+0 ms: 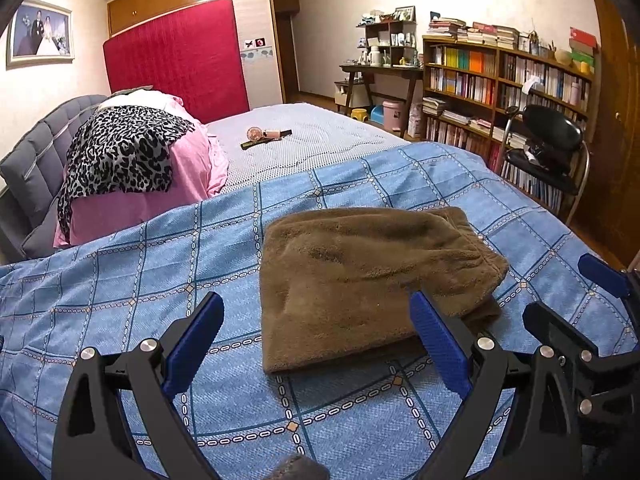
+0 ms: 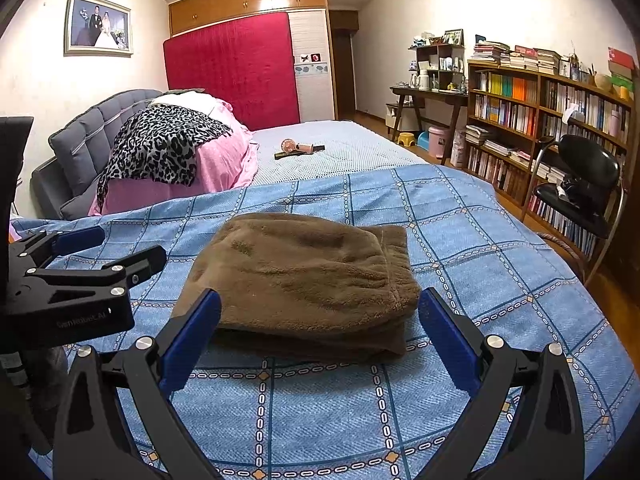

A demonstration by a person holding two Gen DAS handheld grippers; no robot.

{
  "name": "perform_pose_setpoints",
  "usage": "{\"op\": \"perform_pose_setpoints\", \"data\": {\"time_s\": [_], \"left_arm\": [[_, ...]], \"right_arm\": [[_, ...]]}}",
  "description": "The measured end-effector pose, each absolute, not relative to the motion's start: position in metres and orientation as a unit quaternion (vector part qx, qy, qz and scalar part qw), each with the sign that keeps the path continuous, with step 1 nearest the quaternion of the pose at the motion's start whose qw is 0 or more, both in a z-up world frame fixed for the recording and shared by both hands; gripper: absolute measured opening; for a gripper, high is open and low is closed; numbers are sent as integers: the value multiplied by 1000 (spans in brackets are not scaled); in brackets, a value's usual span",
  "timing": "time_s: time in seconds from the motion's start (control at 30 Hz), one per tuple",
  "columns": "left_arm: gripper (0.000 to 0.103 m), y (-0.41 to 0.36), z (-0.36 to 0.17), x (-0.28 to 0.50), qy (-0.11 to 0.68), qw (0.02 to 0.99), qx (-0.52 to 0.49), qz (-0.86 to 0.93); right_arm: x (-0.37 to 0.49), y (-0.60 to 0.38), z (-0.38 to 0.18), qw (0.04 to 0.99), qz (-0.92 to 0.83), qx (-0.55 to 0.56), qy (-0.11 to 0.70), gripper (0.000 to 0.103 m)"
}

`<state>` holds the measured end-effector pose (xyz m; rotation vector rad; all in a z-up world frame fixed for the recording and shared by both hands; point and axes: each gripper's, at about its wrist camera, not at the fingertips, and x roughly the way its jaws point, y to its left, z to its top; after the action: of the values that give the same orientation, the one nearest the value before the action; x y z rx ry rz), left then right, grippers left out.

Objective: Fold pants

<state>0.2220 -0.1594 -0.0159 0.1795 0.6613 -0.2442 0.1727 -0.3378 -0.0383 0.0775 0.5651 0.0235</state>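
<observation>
Pants, a brown fleece pair folded into a thick rectangular bundle (image 1: 372, 284), lie ahead of both my spread jaws and are gripped by neither. My left gripper (image 1: 316, 344) stands released, its blue-padded fingers (image 1: 196, 340) wide apart above the cover; the bundle's near edge sits between them, shifted toward the right-hand finger, which overlaps the bundle's near right corner in the left wrist view. I cannot tell whether that finger touches the fabric. My right gripper (image 2: 320, 340) is likewise released, its two blue fingers (image 2: 448, 340) flanking the bundle's near edge, one just beside each near corner, with the folded layers showing between them. From the right wrist view my left gripper shows at the far left, beside the bundle and apart from it.

The bundle rests flat on a blue checked bedcover with chain-pattern lines (image 2: 460, 232), roughly at its middle. Beyond it, on the pale dotted mattress sheet (image 2: 352, 144), lies a small pink handheld fan (image 2: 296, 147). To the left a leopard-print cloth (image 2: 160, 140) drapes over pink bedding (image 2: 224, 168). A black chair (image 2: 580, 184) stands at the right before a wooden bookshelf (image 2: 540, 120).
</observation>
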Motion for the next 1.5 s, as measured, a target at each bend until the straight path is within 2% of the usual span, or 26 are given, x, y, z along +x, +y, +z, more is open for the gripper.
{"op": "perform_pose_setpoints", "data": {"time_s": [1.5], "left_arm": [[93, -167, -21, 225, 319, 933, 104, -131]], "right_arm": [[180, -343, -48, 957, 6, 50, 287, 100]]}}
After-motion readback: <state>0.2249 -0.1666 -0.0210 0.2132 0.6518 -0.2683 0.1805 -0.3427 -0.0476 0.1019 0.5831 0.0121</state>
